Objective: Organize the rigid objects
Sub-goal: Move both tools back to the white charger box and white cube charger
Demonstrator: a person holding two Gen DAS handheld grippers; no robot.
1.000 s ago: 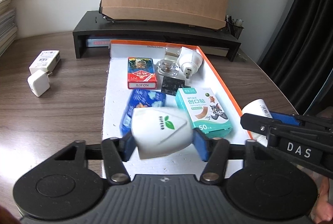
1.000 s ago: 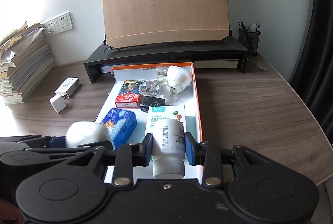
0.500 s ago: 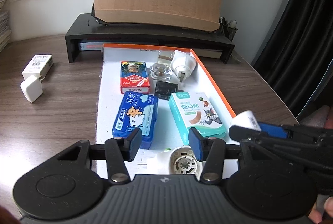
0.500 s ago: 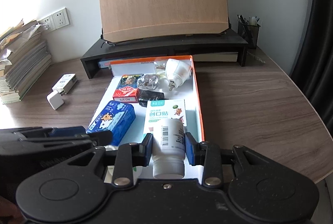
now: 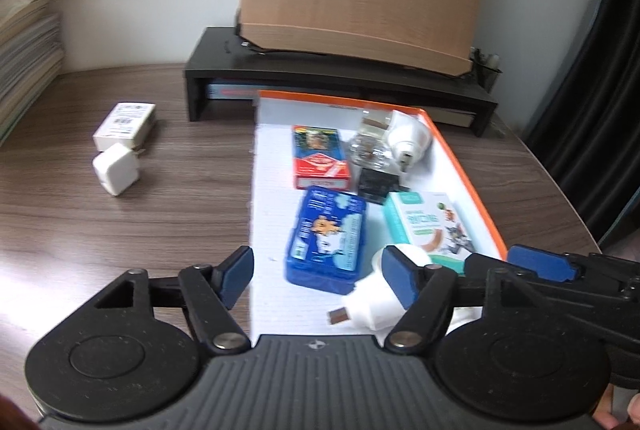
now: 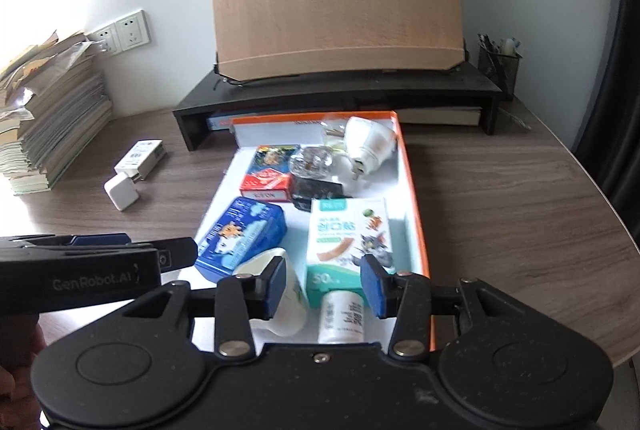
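Observation:
The orange-rimmed white tray [image 5: 464,166] [image 6: 412,190] holds a red card box [image 5: 320,162], a blue tin [image 5: 326,242] [image 6: 244,234], a plaster box [image 5: 430,226] [image 6: 348,238], a glass bottle [image 6: 310,160] and a white plug device [image 6: 368,144]. My left gripper [image 5: 318,276] is open; a white plug-in device [image 5: 372,300] [image 6: 286,304] lies in the tray's near end by its right finger. My right gripper [image 6: 322,284] is open above a white pill bottle [image 6: 340,318] lying in the tray.
A white charger cube [image 5: 116,174] [image 6: 122,192] and a white box [image 5: 124,120] [image 6: 140,158] lie on the wooden desk to the left. A black monitor stand [image 5: 336,78] with a brown board stands behind the tray. A paper stack [image 6: 48,110] is far left.
My left gripper let go of the white plug-in device into the tray and moved left. My right gripper opened and released the pill bottle into the tray.

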